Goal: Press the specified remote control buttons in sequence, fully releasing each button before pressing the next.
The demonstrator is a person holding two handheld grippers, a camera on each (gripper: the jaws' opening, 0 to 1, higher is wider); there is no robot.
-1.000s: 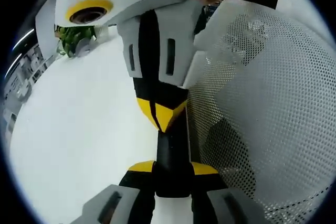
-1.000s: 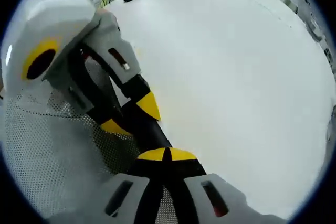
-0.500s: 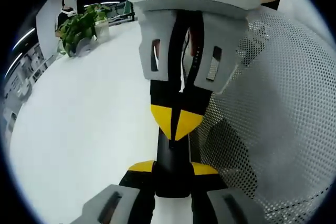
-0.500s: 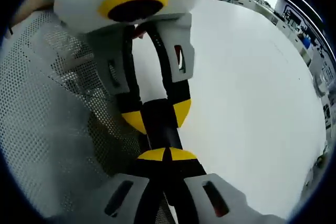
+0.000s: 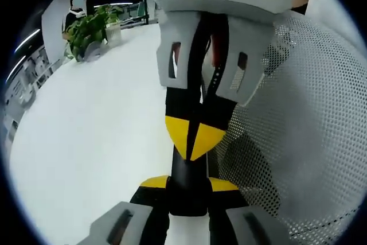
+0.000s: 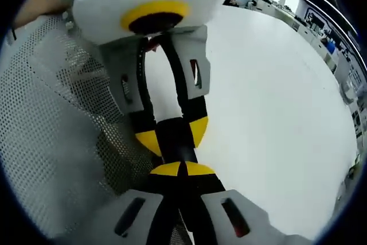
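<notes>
Your left tool (image 5: pixel 189 185) is clamped on a slim, glossy black remote control (image 5: pixel 189 167) that runs straight ahead of it. Your right tool (image 6: pixel 180 170), yellow tips together, presses down on the remote's top. A white perforated mesh surface (image 5: pixel 304 130) lies right of the left tool. Left of it the smooth white table (image 5: pixel 86 136) spreads open to a potted plant (image 5: pixel 86 32) near the far edge.

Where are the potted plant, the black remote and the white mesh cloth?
potted plant (image 5: pixel 89 30), left gripper view, on its green leaves.
black remote (image 5: pixel 189 179), left gripper view, on its bare middle.
white mesh cloth (image 5: pixel 298 119), left gripper view, on its perforated surface.
</notes>
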